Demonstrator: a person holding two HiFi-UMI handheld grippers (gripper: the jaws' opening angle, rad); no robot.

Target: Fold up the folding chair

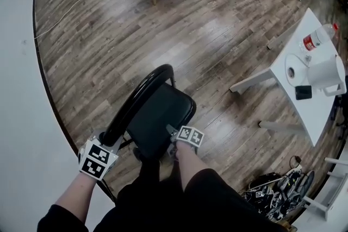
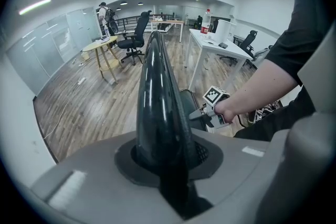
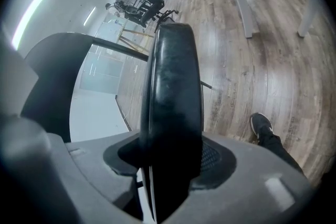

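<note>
The folding chair [image 1: 157, 117] is standing on the wooden floor [image 1: 136, 24] right in front of the person, close beside the white wall [image 1: 22, 89] and well apart from the white table [image 1: 304, 95] off to the right. The left gripper [image 1: 109, 144] is gripping the curved black backrest [image 2: 157, 97], with its fingers clamped on the glossy top edge. The right gripper [image 1: 174, 134] is holding the padded seat [image 3: 173, 102], its fingers pressing on either side of the seat's front edge, which is filling the gap between them. Judging by these holds, the fold is only getting under way, with the seat looking partly raised towards the backrest. The likeliest trouble is a slip: the backrest is looking smooth and shiny, so the left fingers may be sliding along it if the pull is coming at a slant. The seat edge is thick and rounded, so it could be squeezing out of the right fingers as the seat swings. The chair's feet may be skating over the smooth boards towards the wall if both hands are pushing one way. The person's shoe [image 3: 261, 124] is resting near the frame, so closing legs could be catching it.
</note>
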